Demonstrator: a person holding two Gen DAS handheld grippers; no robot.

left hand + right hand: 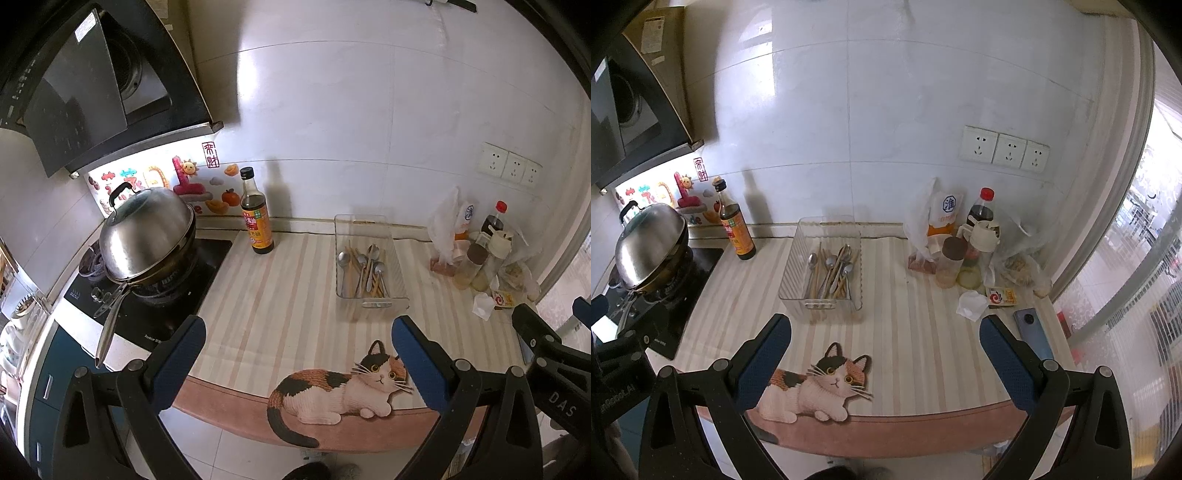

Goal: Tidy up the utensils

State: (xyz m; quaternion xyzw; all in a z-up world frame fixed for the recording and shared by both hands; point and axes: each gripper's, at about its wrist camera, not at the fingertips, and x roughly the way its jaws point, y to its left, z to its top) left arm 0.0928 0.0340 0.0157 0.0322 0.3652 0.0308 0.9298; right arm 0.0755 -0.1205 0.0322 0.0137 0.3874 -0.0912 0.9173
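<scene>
Clear plastic tray (371, 295) holds the spoons and chopsticks (364, 271), lying lengthwise away from the camera; in the left wrist view it sits ahead and right of the left gripper (299, 360), fingers spread and empty. From the right wrist it lies ahead-left of the right gripper (886, 360), equally released, about equally near

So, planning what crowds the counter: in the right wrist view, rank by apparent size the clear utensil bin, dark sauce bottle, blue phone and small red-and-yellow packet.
1. clear utensil bin
2. dark sauce bottle
3. blue phone, though it lies nearer the camera, so unsure against the bottle
4. red-and-yellow packet
</scene>
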